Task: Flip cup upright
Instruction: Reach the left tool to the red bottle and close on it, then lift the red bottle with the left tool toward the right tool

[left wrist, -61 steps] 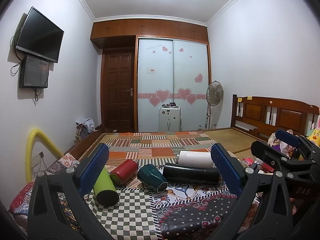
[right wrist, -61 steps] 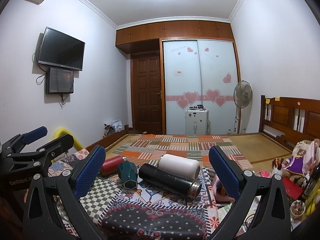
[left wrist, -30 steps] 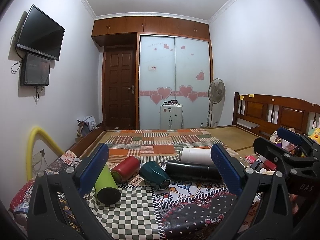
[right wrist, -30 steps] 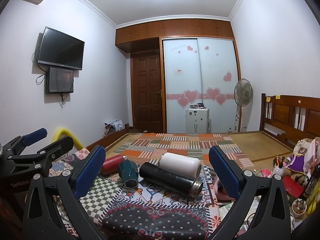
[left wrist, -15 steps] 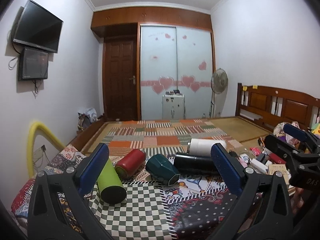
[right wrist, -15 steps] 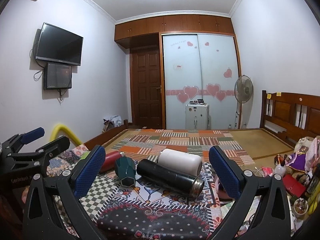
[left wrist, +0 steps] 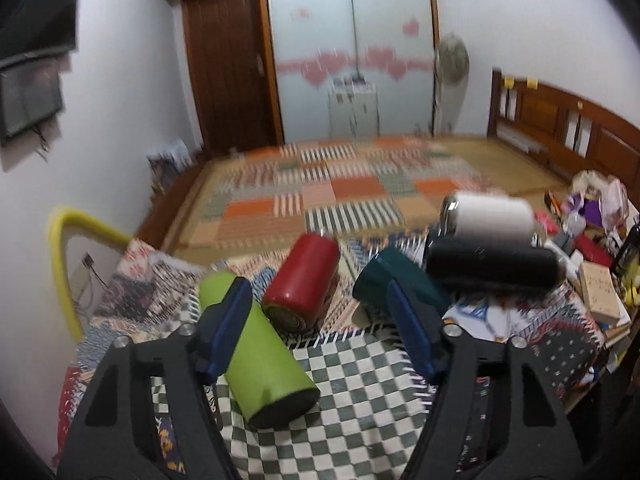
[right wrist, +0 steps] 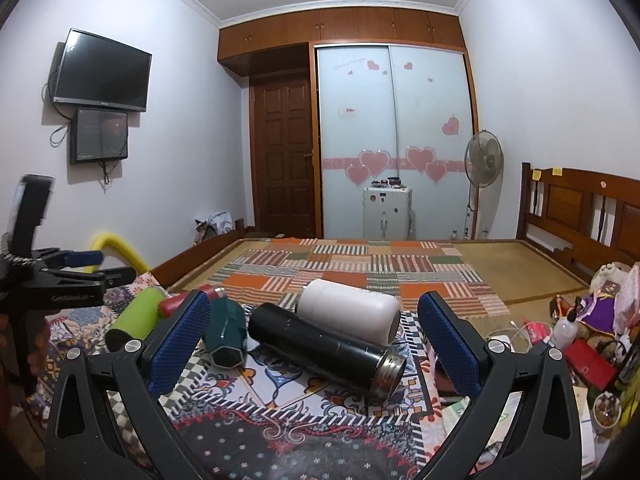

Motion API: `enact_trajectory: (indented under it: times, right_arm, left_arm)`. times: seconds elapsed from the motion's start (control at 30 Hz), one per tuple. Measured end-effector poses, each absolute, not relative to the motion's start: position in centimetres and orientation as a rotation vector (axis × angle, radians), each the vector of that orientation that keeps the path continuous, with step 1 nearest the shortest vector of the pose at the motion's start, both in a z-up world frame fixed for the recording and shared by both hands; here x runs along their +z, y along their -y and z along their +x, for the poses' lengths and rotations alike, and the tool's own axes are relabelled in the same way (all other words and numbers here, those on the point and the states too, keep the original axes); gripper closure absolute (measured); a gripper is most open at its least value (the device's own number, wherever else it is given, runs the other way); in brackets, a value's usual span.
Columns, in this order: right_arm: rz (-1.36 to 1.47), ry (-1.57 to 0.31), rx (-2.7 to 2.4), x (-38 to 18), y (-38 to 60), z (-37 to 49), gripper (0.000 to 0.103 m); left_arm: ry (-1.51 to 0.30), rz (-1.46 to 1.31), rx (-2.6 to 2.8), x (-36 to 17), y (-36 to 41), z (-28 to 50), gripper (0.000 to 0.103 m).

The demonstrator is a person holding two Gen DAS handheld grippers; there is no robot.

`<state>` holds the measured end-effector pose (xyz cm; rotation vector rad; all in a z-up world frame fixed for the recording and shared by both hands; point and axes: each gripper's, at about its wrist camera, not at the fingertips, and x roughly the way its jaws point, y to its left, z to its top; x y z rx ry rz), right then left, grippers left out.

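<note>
Five cups lie on sides on patterned cloth: green cup near left, red cup beside it, teal cup, black flask, white cup far right.

Likely step: left tool approaching green or red cup. Good grasp: straddle cup mid-body, square to its axis, close firmly, then rotate base downward.

Left tool pitched down, jaws wide, empty. Right tool level, jaws wide, empty, aimed at black flask.
</note>
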<state>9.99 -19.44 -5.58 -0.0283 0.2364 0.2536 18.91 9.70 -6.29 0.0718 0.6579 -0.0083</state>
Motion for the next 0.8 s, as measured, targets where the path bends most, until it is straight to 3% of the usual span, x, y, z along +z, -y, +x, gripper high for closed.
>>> enact_trajectory:
  times: [0.37,0.8]
  right_arm:
    - [-0.043,-0.3,0.244,-7.5,19.6,12.8,0.0]
    - [-0.042,-0.324,0.244,-8.5,20.0,14.4,0.0]
  left_arm:
    - [-0.975,0.082,-0.116,-10.9,-12.8,29.6,0.036]
    - [-1.175,0.109,-0.129,-14.7,-12.6,35.1,0.037]
